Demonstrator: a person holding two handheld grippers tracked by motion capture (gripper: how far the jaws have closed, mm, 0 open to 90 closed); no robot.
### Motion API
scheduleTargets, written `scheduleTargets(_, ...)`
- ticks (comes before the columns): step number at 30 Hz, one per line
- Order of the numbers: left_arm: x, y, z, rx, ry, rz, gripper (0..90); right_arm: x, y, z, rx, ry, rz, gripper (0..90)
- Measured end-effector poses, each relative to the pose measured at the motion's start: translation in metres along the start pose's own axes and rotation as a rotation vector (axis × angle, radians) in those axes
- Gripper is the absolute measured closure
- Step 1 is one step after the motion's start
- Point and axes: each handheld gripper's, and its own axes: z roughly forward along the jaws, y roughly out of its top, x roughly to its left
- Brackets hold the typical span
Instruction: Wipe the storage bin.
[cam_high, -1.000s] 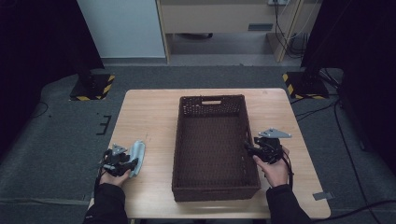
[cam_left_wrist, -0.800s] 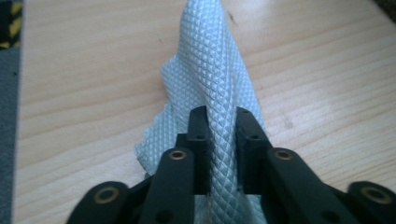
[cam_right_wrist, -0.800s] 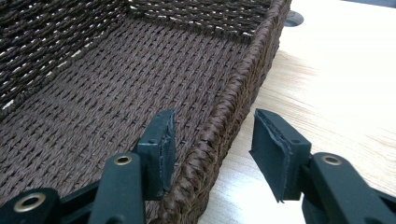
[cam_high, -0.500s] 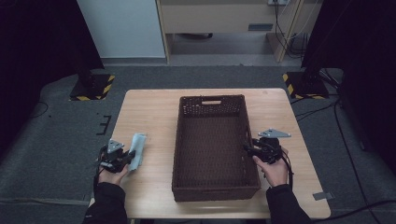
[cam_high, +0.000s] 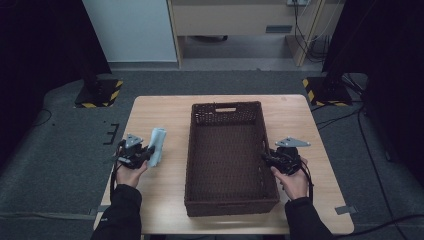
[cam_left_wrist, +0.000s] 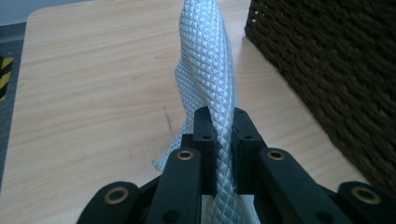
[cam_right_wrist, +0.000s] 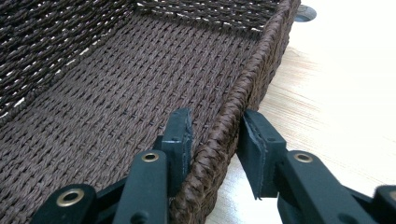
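A pale silver quilted cloth (cam_high: 156, 146) lies left of the dark brown wicker basket (cam_high: 226, 106) on the wooden table. My left gripper (cam_high: 146, 155) is shut on its near end. In the left gripper view the cloth (cam_left_wrist: 210, 70) rises in a fold from between the pads of the left gripper (cam_left_wrist: 223, 116). My right gripper (cam_high: 267, 159) straddles the basket's right wall. In the right gripper view the right gripper (cam_right_wrist: 215, 123) has its jaws just closing: one pad rests inside the wall (cam_right_wrist: 261, 60), the other stands a little off outside it.
The basket (cam_left_wrist: 336, 60) is empty and takes up the middle of the table (cam_high: 160, 110). Bare wood runs along both sides of it. Dark stands with yellow-black bases stand on the floor beyond the table's far corners.
My left hand has moved up and away from the person, and the cloth's near end has gone with it. The right hand has stayed at the basket's right wall.
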Motion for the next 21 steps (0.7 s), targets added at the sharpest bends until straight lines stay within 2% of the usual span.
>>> scheduleTargets(2, 0.000, 0.005, 0.007, -0.004, -0.007, -0.011, 82.4, 0.000, 0.000, 0.000, -0.002, 0.005, 0.004, 65.7)
scheduleTargets(7, -0.003, 0.019, 0.027, 0.001, -0.017, 0.001, 82.5, 0.000, 0.001, 0.003, -0.010, 0.027, -0.006, 66.3)
scheduleTargets(11, -0.003, 0.026, 0.039, 0.013, -0.016, 0.012, 82.5, 0.000, 0.003, 0.006, -0.020, 0.049, -0.009, 66.8)
scheduleTargets(15, -0.005, 0.029, 0.051, 0.025, -0.017, 0.008, 82.6, 0.000, 0.003, 0.007, -0.021, 0.056, -0.017, 66.8)
scheduleTargets(18, -0.011, 0.034, 0.067, 0.034, -0.029, 0.016, 82.6, 0.001, 0.003, 0.007, -0.015, 0.057, -0.019, 66.8)
scheduleTargets(21, -0.016, 0.037, 0.074, 0.041, -0.038, 0.031, 82.6, 0.001, 0.003, 0.007, -0.016, 0.060, -0.019, 66.7)
